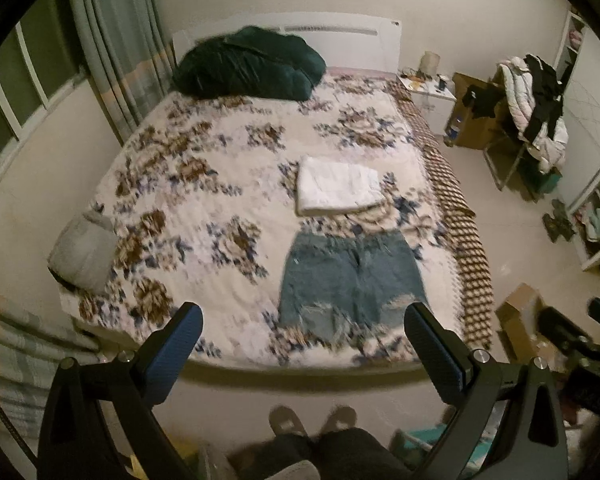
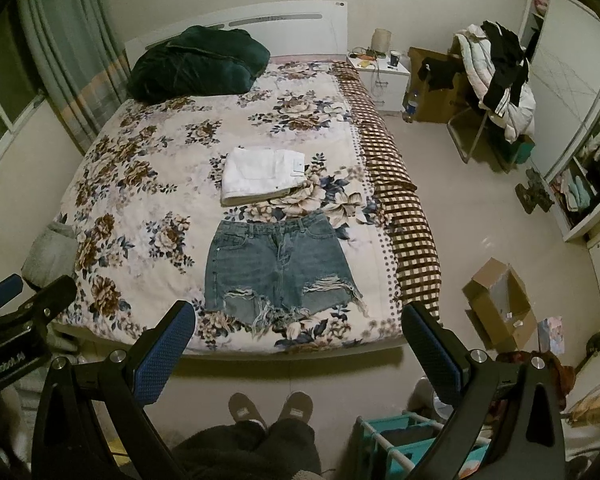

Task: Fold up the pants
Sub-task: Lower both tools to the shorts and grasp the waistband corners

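Observation:
Blue ripped denim shorts point(image 1: 352, 276) point(image 2: 278, 266) lie spread flat near the foot of the floral bed point(image 1: 204, 184) point(image 2: 148, 184), waistband away from me. A folded white garment point(image 1: 338, 186) point(image 2: 262, 174) lies just beyond them. My left gripper point(image 1: 304, 334) is open and empty, held high above the foot of the bed, well short of the shorts. My right gripper point(image 2: 298, 332) is open and empty at the same height. Each gripper shows at the edge of the other's view.
A dark green duvet point(image 2: 198, 64) is piled at the headboard. A grey cushion point(image 2: 50, 254) sits at the bed's left edge. An open cardboard box point(image 2: 500, 304) and a teal rack point(image 2: 412, 440) stand on the floor at right. My slippered feet point(image 2: 270, 406) are below.

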The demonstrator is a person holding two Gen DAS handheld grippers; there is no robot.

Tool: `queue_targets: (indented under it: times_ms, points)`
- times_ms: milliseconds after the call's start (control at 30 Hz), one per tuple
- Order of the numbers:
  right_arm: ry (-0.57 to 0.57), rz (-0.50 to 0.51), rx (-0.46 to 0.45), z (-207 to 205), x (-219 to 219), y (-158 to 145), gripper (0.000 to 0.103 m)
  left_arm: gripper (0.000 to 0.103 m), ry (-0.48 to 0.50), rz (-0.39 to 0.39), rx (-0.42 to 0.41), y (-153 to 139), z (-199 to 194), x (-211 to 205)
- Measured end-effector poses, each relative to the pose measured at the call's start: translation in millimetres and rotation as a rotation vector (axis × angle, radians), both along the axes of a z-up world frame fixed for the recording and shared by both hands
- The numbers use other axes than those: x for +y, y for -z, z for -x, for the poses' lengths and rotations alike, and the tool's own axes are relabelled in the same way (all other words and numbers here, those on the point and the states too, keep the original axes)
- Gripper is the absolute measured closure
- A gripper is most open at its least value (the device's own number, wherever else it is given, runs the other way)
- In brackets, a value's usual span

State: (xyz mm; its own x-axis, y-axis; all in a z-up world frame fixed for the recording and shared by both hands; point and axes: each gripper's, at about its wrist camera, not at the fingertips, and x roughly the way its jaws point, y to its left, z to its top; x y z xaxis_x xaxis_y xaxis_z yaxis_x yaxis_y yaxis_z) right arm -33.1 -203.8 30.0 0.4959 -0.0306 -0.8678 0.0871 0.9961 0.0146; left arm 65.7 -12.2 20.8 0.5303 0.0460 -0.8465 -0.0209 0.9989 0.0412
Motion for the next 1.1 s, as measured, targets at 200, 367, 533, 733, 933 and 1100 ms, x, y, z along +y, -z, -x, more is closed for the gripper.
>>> queue_targets:
  times_ms: [200,367,533,733,933,1100]
  points:
    - [0.033,-0.070,0.051,-65,-44,53,0.000,0.000,-0.062,-0.074,-0.003,61,-47,-7]
    - [-0.014,-0.171,0.131,-158,-101,112,0.000,0.000,-0.126,-0.107,0.070,123,-94,-45]
    - [-0.110,-0.281,0.222,-268,-168,195,0.000,0.000,-0.201,-0.130,0.180,216,-137,-119]
    - [-0.230,-0.285,0.356,-383,-242,314,0.000,0.000,-0.248,-0.021,0.356,365,-171,-220]
    - [-0.340,-0.275,0.454,-434,-278,425,0.000,0.000,-0.257,-0.050,0.502,510,-183,-301]
    - [-0.418,-0.288,0.532,-452,-269,502,0.000,0.009,-0.285,-0.081,0.560,579,-187,-317]
